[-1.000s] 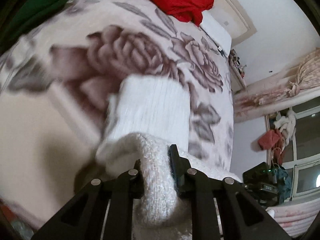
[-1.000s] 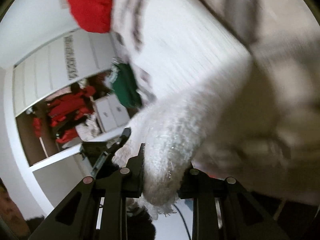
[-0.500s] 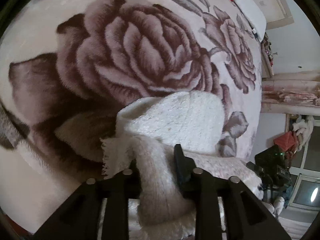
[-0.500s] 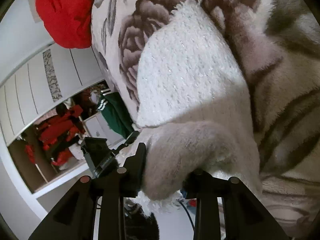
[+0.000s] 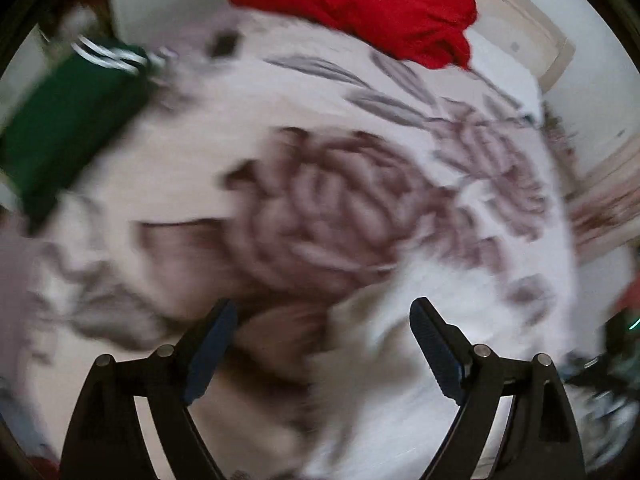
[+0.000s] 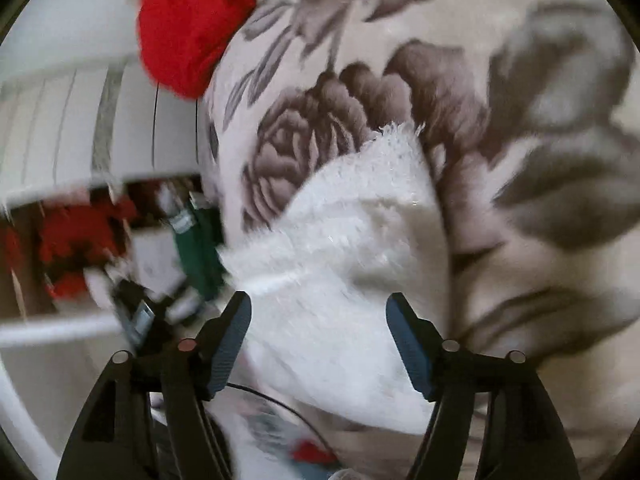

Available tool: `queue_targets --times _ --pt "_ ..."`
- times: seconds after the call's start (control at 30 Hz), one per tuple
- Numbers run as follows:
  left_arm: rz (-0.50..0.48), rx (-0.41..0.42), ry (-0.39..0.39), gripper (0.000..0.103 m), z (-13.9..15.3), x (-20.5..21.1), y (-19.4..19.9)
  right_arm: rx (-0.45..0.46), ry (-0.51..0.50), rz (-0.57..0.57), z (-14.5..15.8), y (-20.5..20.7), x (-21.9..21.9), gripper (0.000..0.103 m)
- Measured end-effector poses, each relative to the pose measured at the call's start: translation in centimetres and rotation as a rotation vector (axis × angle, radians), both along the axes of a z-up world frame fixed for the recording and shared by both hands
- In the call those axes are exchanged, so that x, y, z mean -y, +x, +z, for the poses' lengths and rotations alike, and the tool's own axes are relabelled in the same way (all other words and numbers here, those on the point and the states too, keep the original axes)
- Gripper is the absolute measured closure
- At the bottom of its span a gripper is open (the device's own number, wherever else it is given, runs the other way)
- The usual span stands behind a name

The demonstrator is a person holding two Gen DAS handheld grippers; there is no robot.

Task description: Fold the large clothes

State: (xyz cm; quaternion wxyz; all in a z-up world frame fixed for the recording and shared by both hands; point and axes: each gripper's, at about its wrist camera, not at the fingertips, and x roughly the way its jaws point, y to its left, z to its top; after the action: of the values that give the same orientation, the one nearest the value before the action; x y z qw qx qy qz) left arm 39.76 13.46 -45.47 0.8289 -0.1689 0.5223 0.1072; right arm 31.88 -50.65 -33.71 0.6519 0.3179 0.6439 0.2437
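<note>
Left gripper [image 5: 322, 334] spread wide, gripping nothing, over the rose-print blanket [image 5: 320, 200], green garment [image 5: 64, 128] toward the bed's left edge, red garment [image 5: 360, 4] at its far edge (view badly blurred). Right gripper [image 6: 318, 330] equally wide, empty, white fuzzy sweater [image 6: 352, 248] lying bunched on the blanket just beyond its fingertips.

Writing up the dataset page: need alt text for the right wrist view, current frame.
The right gripper is open, its blue-padded fingers either side of a fluffy white knit garment lying on a rose-patterned blanket. A red garment sits at the blanket's far end; a green one hangs off its left edge.
</note>
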Motion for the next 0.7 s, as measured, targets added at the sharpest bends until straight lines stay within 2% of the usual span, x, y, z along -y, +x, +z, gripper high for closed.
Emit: queue_targets --times 0.1,0.17,0.2,0.3,0.33,0.4,0.47,0.6,0.63,0.7 --pt "0.054 -0.084 0.086 0.015 -3.5 0.1 -5.8 0.003 -0.073 0.103 -2.4 -0.4 -0.2 0.018" --pt "0.099 -0.173 0.073 0.015 -7.1 0.0 -10.0 -0.007 -0.104 0.162 -5.0 -0.1 -0.5 0.018" --pt "0.129 -0.239 0.055 0.015 -9.9 0.0 -12.6 -0.011 -0.105 0.183 -6.1 0.2 -0.7 0.017" --pt "0.215 -0.334 0.012 0.015 -15.3 0.0 -17.5 -0.036 -0.034 0.228 -10.1 1.8 -1.9 0.013" --pt "0.234 -0.327 0.000 0.014 -16.1 -0.1 -18.3 -0.046 0.008 0.237 -11.3 2.4 -2.4 0.010" --pt "0.260 -0.215 0.004 0.005 -16.3 -0.1 -19.5 -0.070 0.102 0.261 -13.7 3.7 -3.8 0.004" --pt "0.265 -0.205 0.029 0.000 -16.9 0.1 -19.1 -0.104 0.154 0.292 -15.3 4.7 -5.4 0.000" --pt "0.326 -0.186 0.088 0.000 -17.3 0.3 -18.2 -0.082 0.189 0.322 -15.1 5.7 -7.3 0.001" --pt "0.338 -0.189 0.090 0.000 -17.3 0.2 -17.9 -0.084 0.185 0.301 -15.1 5.7 -7.4 0.004" --pt "0.347 -0.202 0.085 0.000 -17.2 -0.1 -17.5 -0.078 0.157 0.237 -14.6 5.2 -6.9 0.032"
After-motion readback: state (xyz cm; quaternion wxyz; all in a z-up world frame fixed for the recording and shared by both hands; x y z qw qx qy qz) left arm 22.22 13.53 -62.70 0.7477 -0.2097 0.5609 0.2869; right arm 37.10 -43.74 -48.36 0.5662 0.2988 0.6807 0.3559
